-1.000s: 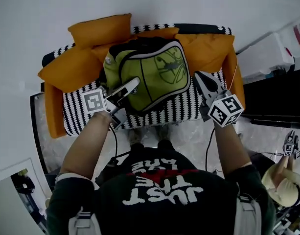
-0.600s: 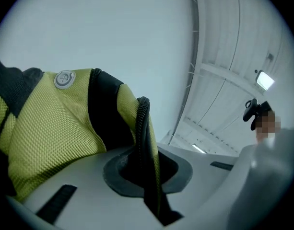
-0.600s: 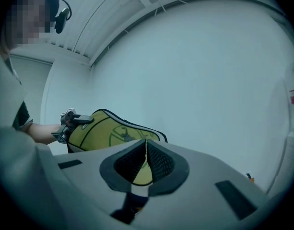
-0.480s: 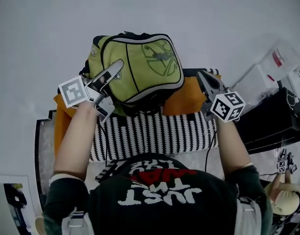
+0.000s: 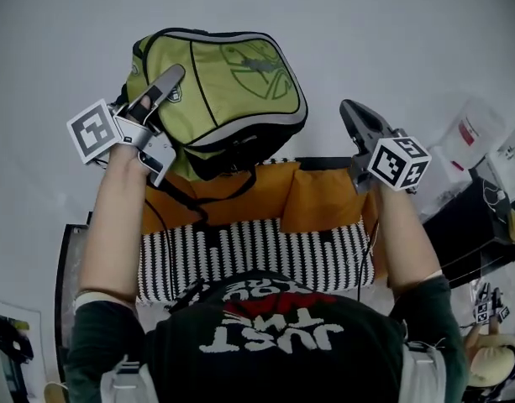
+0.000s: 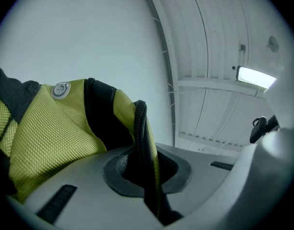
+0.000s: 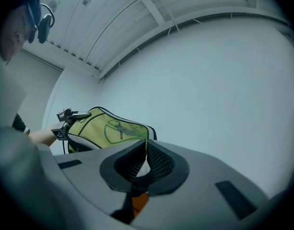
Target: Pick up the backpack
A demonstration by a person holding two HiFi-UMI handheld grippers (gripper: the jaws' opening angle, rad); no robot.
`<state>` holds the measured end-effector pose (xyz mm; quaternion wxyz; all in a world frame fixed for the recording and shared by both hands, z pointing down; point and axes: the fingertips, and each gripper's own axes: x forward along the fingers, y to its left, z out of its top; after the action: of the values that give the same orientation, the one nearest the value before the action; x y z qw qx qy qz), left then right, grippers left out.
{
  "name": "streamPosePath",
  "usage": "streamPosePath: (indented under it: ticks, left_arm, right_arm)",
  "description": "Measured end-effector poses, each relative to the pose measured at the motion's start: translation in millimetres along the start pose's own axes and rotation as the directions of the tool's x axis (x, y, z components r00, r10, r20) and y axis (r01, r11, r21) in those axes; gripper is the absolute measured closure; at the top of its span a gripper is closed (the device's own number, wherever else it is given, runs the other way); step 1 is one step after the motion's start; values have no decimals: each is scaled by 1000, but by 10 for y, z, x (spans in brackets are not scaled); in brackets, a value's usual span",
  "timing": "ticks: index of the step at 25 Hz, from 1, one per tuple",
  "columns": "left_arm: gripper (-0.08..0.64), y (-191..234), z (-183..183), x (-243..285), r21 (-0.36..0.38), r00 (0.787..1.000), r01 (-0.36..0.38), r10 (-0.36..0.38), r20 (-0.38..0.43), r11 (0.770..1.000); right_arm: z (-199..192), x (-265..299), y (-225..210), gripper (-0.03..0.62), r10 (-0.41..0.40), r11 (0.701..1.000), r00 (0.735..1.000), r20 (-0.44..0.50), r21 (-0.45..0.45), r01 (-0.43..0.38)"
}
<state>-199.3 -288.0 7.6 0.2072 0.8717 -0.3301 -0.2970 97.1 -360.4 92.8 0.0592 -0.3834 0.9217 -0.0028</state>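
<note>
Backpack (image 5: 232,82) is hanging above the striped sofa (image 5: 265,254), left gripper (image 5: 169,78) clamping its black strap (image 6: 142,143); right gripper (image 5: 349,110) is hovering alongside, jaws together, empty.

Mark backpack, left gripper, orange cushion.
backpack (image 5: 232,91), head view, on its green front panel.
left gripper (image 5: 173,75), head view, at the jaw tips, shut on the backpack.
orange cushion (image 5: 324,200), head view, middle of its face.

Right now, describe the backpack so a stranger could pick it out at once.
Find the black-and-white striped sofa with orange cushions. Above it, the left tongs are shut on the backpack, holding it up. It is the only lime-green thing, edged in black and grey.
</note>
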Motion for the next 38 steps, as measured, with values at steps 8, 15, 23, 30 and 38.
streamPosePath:
  ticks: [8,15,23,30,38]
  left_arm:
    - [537,-199,598,-7,84,999,-30,27,40,996]
    - [537,-223,725,-8,125,997,-60,55,44,990]
    - [537,-204,711,-11,139,997,-82,79,28,987]
    - [537,-203,701,-17,134,996,-90,87,27,987]
    - [537,-183,698,-12,133,996,-86,84,21,987]
  right_arm:
    - [648,293,123,561,23,998,999,48,-57,-20]
    - [722,438,215,561,55,996,997,49,-76,-52]
    - [704,512,214,561,67,996,997,38,-61,-64]
    - [733,525,244,561,68,996,997,33,-62,-66]
    - [715,547,212,561,53,997,998,28,-64,-51]
